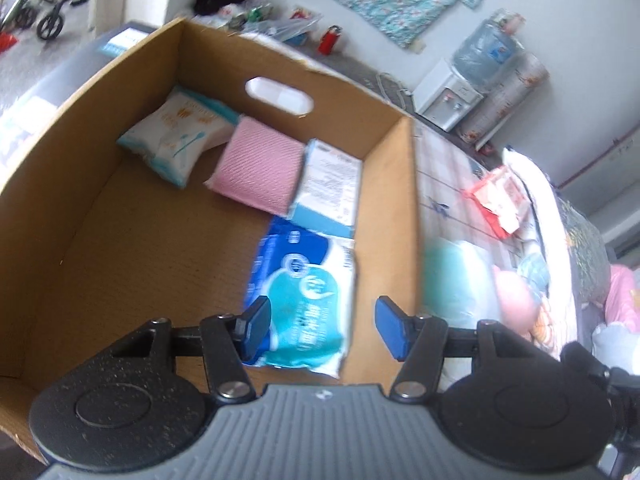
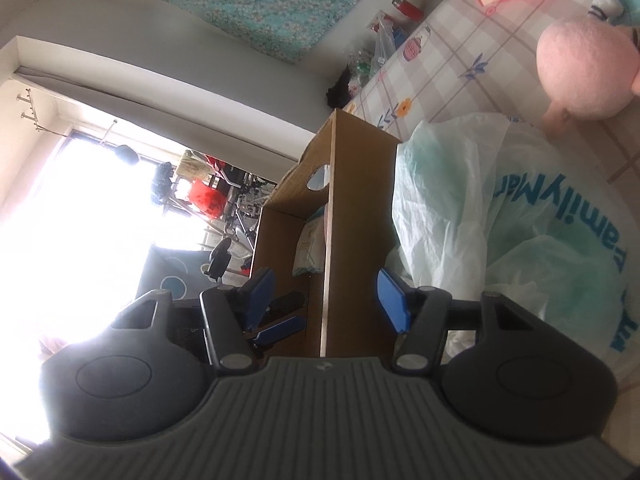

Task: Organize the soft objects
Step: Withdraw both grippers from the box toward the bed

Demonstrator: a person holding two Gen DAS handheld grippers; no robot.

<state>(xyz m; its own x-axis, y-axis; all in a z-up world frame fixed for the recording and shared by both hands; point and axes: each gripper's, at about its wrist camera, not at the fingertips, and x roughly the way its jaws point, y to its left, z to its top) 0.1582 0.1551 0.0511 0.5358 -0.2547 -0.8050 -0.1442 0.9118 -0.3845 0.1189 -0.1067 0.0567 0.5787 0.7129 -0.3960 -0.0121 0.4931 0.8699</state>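
cardboard made up the open box (image 1: 72, 216), plain brown, with an oval hand-hole cut in its far wall. four soft packs lay flat on its floor: a crinkled white and teal pack (image 1: 176, 136) in the far corner, a pink woven-textured square pad (image 1: 260, 168) beside it, a white and blue printed pack (image 1: 328, 188) against the right wall, and a glossy blue and teal wipes pack (image 1: 304, 292) nearest the camera. right of the box, on a checked cover, everything was blurred.

the left claw (image 1: 322, 328) hung above the wipes pack, blue pads partly apart, gripping nothing.

in the right wrist view the box stood edge-on, mostly hiding its contents. a thin crumpled plastic bag (image 2: 500, 220) lay just beside it, cut off at the frame edge, with a fuzzy round pink plush toy (image 2: 588, 76) beyond. the right claw (image 2: 326, 300) was about half open and empty, straddling the box wall without touching.
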